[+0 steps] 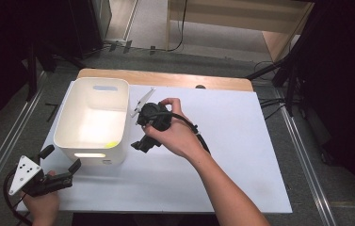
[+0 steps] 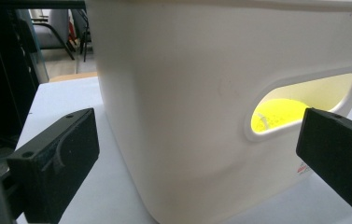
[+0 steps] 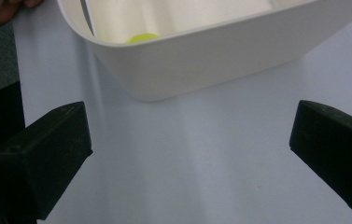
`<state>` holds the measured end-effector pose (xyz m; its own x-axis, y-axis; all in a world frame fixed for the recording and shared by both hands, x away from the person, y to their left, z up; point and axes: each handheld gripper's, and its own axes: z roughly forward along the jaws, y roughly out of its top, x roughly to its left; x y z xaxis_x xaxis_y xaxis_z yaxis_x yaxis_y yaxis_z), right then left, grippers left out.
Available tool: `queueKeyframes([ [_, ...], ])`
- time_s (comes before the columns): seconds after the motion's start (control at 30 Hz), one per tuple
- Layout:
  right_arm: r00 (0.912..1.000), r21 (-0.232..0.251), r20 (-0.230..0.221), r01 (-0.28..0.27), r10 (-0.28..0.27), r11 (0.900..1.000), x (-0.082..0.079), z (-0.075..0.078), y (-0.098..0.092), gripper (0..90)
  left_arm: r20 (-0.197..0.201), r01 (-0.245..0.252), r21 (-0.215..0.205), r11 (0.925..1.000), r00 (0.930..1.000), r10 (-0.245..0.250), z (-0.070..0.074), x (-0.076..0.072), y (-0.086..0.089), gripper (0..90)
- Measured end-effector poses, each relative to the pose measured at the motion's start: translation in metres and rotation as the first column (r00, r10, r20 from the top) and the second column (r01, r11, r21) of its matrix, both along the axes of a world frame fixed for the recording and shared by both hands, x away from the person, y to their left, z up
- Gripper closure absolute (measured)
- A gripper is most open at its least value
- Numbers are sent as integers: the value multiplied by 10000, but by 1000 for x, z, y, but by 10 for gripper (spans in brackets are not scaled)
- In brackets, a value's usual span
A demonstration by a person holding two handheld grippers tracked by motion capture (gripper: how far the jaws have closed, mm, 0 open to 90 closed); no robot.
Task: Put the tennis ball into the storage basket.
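Note:
A white plastic bin (image 1: pixel 67 117) stands on the left part of the table, with a yellow ball (image 1: pixel 111 144) in its near right corner. My left gripper (image 1: pixel 60 159) is low at the table's front left, open, and its jaws point at the bin's near wall (image 2: pixel 178 116). The ball (image 2: pixel 278 114) glows through the handle slot there. My right gripper (image 1: pixel 139 132) hovers just right of the bin, open, with nothing between its jaws. In the right gripper view it (image 3: pixel 192 158) looks over bare table at the bin's corner (image 3: pixel 187 70), and the ball (image 3: pixel 141 37) peeks over the rim.
A white sheet (image 1: pixel 241 141) covers the table, and a wooden edge (image 1: pixel 175 79) shows at the back. Metal rails (image 1: pixel 5 141) and cables (image 1: pixel 271 101) run along the floor on both sides. The sheet's right half lies bare.

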<state>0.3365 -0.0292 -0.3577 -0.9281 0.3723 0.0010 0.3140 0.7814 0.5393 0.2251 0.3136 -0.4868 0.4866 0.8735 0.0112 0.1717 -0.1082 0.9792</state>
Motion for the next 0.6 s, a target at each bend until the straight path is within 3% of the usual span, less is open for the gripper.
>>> queueKeyframes([
  [0.6, 9978, 231, 134, 645, -649, 9976, -6, -18, -38, 0, -23, -12, 33, 10000, 10000, 12, 0, 0, 0, 0],
])
